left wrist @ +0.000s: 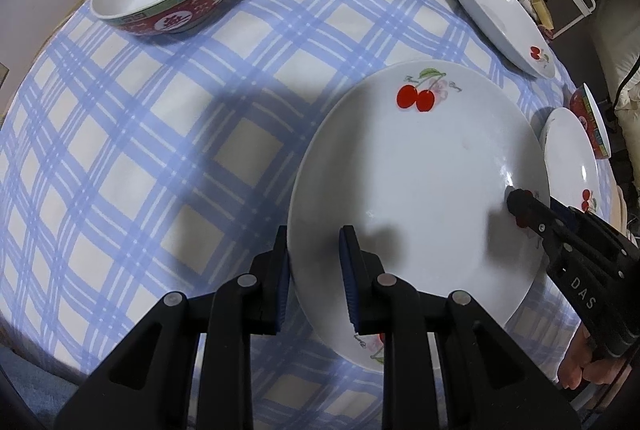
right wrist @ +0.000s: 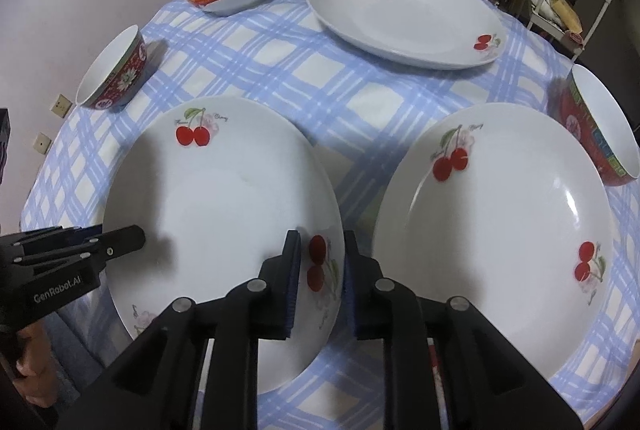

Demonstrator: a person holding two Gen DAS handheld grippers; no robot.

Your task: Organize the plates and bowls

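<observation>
Both grippers point steeply down, the left gripper (left wrist: pixel 314 270) and right gripper (right wrist: pixel 320 278) each with narrowly parted jaws straddling a rim.

Two fisheye views, each from a handheld gripper, look steeply down at close range onto a blue-and-white checked tablecloth (left wrist: pixel 168 133). The left view sits at the left rim of a white cherry-printed ceramic plate (left wrist: pixel 420 189); the right view sits at its right rim. Both share that plate (right wrist: pixel 224 213).
</observation>
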